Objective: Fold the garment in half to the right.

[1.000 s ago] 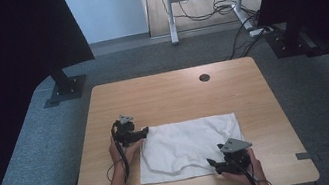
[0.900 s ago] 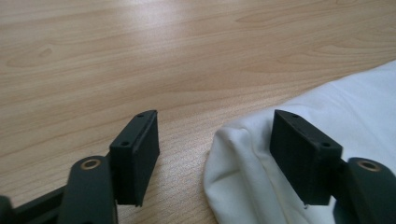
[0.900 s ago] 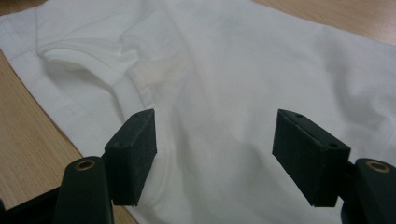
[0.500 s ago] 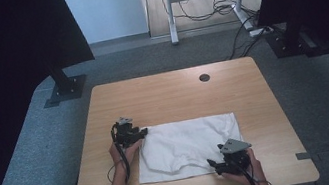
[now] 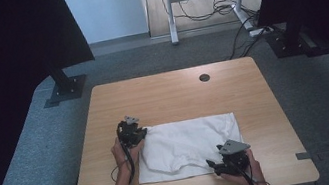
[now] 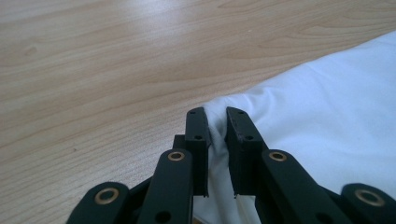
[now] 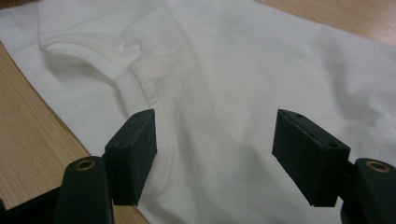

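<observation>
A white cloth [image 5: 191, 143] lies spread on the wooden table [image 5: 173, 96], rumpled along its near left side. My left gripper [image 5: 143, 135] is at the cloth's far left corner. In the left gripper view its jaws have just been closing, and the left gripper [image 6: 217, 126] now pinches a bunched fold of the cloth [image 6: 327, 116]. My right gripper [image 5: 213, 165] sits at the near right edge. In the right gripper view the right gripper [image 7: 215, 140] stands open over the flat cloth [image 7: 233, 70], beside a hemmed fold, gripping nothing.
A round cable hole [image 5: 204, 77] sits near the table's far edge. Bare wood runs all around the cloth. Dark screens on stands [image 5: 67, 86] flank the table, and a desk with cables [image 5: 219, 7] stands beyond it.
The left gripper has edged slightly toward the cloth's far left corner, and the cloth's left edge looks more puckered. The right gripper has stayed in place.
</observation>
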Demonstrator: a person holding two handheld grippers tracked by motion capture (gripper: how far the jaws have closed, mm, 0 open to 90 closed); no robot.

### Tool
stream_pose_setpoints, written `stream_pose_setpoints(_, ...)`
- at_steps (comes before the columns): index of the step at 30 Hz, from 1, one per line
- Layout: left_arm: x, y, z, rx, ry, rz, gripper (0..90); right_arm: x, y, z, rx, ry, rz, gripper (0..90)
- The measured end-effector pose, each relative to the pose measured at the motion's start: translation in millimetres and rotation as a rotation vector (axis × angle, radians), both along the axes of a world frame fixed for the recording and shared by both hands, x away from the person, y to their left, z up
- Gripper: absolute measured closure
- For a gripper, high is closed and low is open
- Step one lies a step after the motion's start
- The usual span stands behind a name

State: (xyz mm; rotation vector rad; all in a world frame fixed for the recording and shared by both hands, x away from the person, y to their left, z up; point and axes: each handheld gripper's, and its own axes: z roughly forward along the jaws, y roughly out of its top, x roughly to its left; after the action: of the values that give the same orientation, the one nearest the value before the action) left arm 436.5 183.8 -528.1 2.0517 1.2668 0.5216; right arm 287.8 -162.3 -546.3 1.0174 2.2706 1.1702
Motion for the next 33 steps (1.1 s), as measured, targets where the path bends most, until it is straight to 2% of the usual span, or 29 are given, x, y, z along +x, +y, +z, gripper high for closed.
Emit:
stream_pose_setpoints(4,-3.3,-4.1,7.5,0.019,-0.016,0.0,79.9,-1.9,7.4,3.9,0.021,-0.015,0.013,30.4)
stream_pose_setpoints(7,-5.5,-5.2,11.8,0.023,-0.021,-0.003,80.0,-2.3,18.3,4.9,0.044,-0.007,0.036,30.6)
stream_pose_setpoints(15,-5.8,-6.7,15.0,0.044,-0.016,-0.011,80.0,-3.5,66.3,7.1,0.067,0.017,0.146,32.9)
stream_pose_setpoints(25,-5.1,-6.8,10.6,0.046,-0.005,-0.009,79.7,7.8,152.5,7.9,0.013,0.062,0.304,33.6)
stream_pose_setpoints(29,-5.0,-6.2,9.0,0.049,-0.001,-0.011,79.5,10.5,181.3,1.6,-0.022,0.096,0.341,33.3)
stream_pose_setpoints(33,-4.6,-5.3,7.8,0.045,0.003,-0.011,79.4,10.8,200.3,-2.1,-0.047,0.119,0.354,32.7)
